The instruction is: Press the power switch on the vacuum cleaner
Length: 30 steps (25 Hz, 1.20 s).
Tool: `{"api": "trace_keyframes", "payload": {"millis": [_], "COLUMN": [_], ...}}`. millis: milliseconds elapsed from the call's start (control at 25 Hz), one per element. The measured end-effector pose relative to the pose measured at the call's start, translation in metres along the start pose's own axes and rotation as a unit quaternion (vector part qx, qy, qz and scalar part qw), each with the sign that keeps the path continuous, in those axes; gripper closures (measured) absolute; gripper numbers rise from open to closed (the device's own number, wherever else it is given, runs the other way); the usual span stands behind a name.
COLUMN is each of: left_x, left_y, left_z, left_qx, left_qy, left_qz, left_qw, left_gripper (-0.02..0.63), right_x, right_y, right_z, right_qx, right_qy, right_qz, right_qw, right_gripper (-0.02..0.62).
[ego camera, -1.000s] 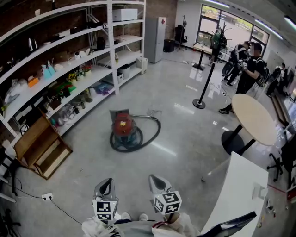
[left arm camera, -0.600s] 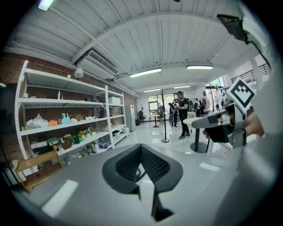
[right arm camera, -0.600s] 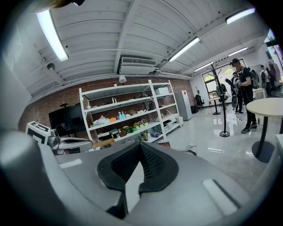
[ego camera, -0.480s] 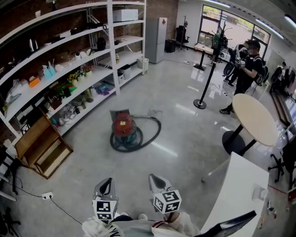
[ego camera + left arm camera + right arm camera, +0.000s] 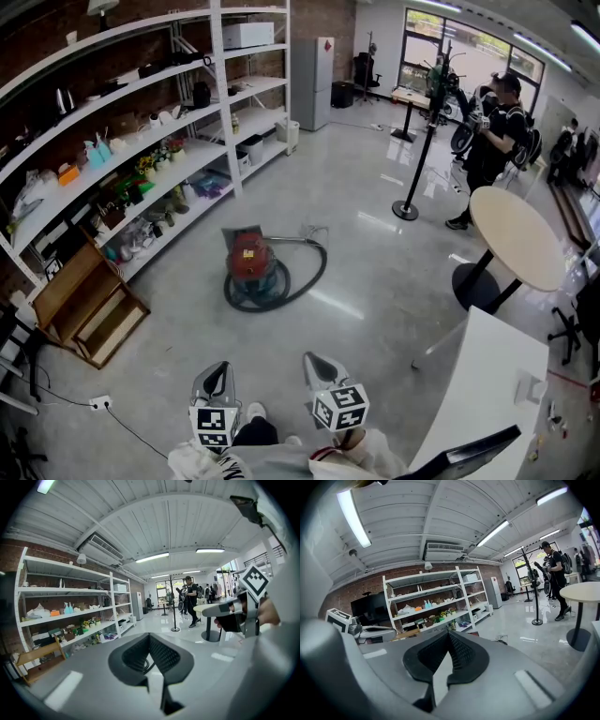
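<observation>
Stepping forward, my foot [image 5: 255,412] now shows; left gripper [image 5: 216,373] and right gripper [image 5: 319,364], fingers closed and empty, sit well short of the vacuum cleaner [image 5: 249,258], nothing pressed yet.

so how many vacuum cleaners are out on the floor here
1. The red vacuum cleaner sits on the floor near the white shelves, its hose looped around it. Others could be hidden on the shelves or out of frame.

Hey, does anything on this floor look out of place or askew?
Two things. The red vacuum cleaner sits out in the middle of the open floor with its hose looped loosely round it. And a wooden crate beside the white shelves seems to lie tilted rather than standing square.
</observation>
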<state>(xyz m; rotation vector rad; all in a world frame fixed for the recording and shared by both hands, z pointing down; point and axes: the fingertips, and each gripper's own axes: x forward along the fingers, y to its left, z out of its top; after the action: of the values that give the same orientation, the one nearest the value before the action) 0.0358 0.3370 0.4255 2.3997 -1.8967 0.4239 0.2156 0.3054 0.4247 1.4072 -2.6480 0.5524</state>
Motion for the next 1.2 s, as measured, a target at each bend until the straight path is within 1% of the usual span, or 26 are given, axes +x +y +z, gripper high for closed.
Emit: {"api": "trace_keyframes", "payload": {"millis": [160, 560, 720, 1000, 1200], "left_x": [0.002, 0.014, 0.018, 0.028, 0.037], "left_y": [0.001, 0.002, 0.004, 0.014, 0.02], "left_z": [-0.004, -0.007, -0.01, -0.01, -0.011], "left_qx": [-0.001, -0.01, -0.013, -0.017, -0.019], "left_qy": [0.005, 0.0, 0.004, 0.006, 0.006], "left_qz": [-0.001, -0.003, -0.006, -0.003, -0.008], "left_qw": [1.0, 0.9999, 0.9999, 0.9998, 0.9998], "left_gripper": [0.606, 0.606, 0.606, 0.606, 0.606], "right_x": [0.001, 0.007, 0.014, 0.027, 0.038], "right_y": [0.0, -0.004, -0.006, -0.008, -0.008], "right_z": [-0.002, -0.001, -0.004, 0.001, -0.001], "right_qx": [0.0, -0.009, 0.0, -0.004, -0.002], "right_qy": [0.001, 0.005, 0.012, 0.013, 0.019], "right_qz": [0.001, 0.001, -0.002, -0.001, -0.005], "right_qw": [1.0, 1.0, 1.0, 1.0, 1.0], "right_gripper": [0.595, 0.595, 0.595, 0.595, 0.595]}}
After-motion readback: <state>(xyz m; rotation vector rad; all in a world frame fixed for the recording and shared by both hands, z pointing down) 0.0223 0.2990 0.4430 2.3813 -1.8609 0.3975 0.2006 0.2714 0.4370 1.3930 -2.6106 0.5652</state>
